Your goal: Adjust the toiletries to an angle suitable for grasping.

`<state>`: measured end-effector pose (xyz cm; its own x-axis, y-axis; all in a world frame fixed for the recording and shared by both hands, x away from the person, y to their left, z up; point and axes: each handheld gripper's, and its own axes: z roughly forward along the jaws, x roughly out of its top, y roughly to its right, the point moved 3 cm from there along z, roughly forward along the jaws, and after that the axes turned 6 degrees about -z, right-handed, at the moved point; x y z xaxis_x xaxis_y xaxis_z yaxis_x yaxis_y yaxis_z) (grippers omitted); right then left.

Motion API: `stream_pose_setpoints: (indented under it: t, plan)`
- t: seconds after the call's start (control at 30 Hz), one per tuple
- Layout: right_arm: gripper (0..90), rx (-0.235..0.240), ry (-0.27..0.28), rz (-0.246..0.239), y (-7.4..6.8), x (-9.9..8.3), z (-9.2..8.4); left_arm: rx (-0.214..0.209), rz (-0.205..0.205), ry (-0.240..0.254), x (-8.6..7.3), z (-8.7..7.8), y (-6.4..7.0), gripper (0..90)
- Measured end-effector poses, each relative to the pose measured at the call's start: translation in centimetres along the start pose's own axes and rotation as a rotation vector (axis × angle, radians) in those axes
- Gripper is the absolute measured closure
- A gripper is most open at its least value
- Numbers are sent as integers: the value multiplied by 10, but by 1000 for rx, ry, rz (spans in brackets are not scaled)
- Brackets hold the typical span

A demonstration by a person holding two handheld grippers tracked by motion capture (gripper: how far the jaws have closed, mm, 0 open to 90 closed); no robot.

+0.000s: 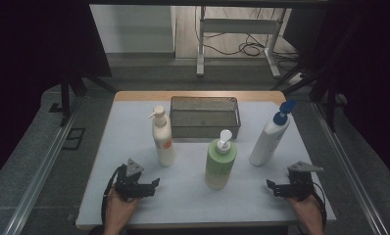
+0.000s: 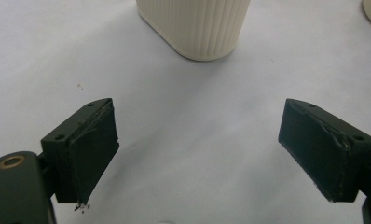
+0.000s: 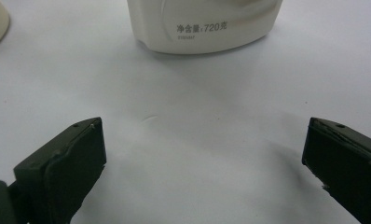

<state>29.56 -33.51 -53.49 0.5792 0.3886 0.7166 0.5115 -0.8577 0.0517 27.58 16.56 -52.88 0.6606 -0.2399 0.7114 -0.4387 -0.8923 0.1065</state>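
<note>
Bottles, three upright on the bench before the mesh tray [image 1: 205, 116], look rigid, slick, top-heavy; I'd grip mid-body, both my left claw [image 1: 143, 186] and right claw [image 1: 280, 189] wide open, empty.

Dark curtains [image 1: 31, 44], grey floor [image 1: 31, 161], metal frame legs [image 1: 200, 54], floor cables [image 1: 252, 48]
</note>
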Motion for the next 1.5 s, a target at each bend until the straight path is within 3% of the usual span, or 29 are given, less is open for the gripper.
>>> stream_pose_setpoints:
  t: [0.23,0.77,0.83,1.07,1.17,1.23,1.3,1.37,1.4,1.47,1.5]
  plan:
    - [0,1,4,0,0,1,-1,23,2,-11,-1,1,-1,116]
    - [11,-8,19,18,-1,3,-3,18,-1,-11,-1,0,0,117]
    - [93,5,26,19,-2,4,-5,18,-2,-12,-1,-1,0,117]
    - [141,15,22,23,-1,6,-9,1,-15,-2,-2,-2,-2,117]
    - [229,23,22,22,3,8,-13,-3,-23,0,-3,-3,-6,117]
    - [384,24,35,24,9,9,-19,-10,-35,4,-3,-3,-7,118]
    - [429,23,33,29,11,9,-21,-16,-44,10,-3,-3,-9,118]
    - [574,35,22,21,16,8,-22,-12,-43,12,-3,-3,-8,118]
    - [574,35,22,21,16,8,-22,-11,-40,13,-3,-3,-7,118]
    - [702,15,10,26,22,9,-20,-7,-26,12,-2,-3,-6,119]
    - [702,15,10,26,22,9,-20,-7,-26,12,-2,-3,-6,119]
